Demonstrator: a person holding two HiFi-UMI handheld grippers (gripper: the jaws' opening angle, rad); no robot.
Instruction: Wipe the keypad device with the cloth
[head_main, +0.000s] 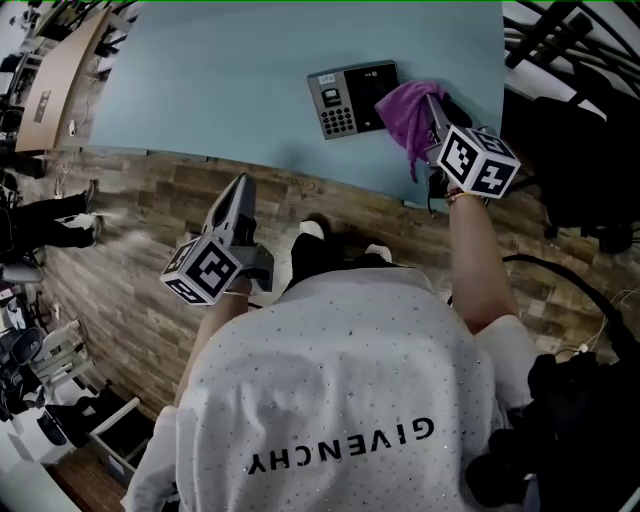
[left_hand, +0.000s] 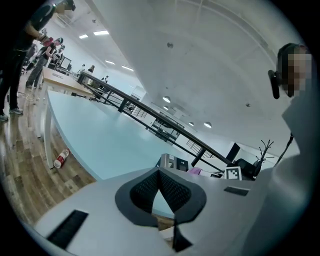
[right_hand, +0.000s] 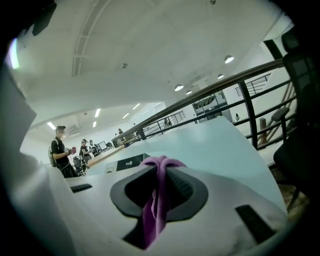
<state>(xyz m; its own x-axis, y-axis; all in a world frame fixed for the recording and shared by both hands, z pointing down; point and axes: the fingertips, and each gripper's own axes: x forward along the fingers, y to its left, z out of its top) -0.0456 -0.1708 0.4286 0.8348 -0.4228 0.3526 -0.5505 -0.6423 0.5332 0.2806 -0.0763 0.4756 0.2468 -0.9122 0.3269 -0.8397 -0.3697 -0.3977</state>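
Pale blue tabletop (head_main: 250, 90) above a wood-plank floor (head_main: 130, 260). A wooden desk (head_main: 60, 70) lies at upper left, and a person in dark clothes (head_main: 50, 220) stands on the planks near it. A black chair (head_main: 580, 170) stands off the table's right end, with a black cable (head_main: 560, 275) curving over the floor below it. A bottle (left_hand: 60, 158) lies on the floor beside the table edge. A dark railing (right_hand: 235, 83) runs beyond the table. Coat stand (left_hand: 266, 149) at far right. Round ceiling lights (right_hand: 229, 59) overhead.

Grey keypad device (head_main: 352, 98) lying flat, purple cloth (head_main: 404, 118) alongside, bunched in R gripper (head_main: 432, 100)
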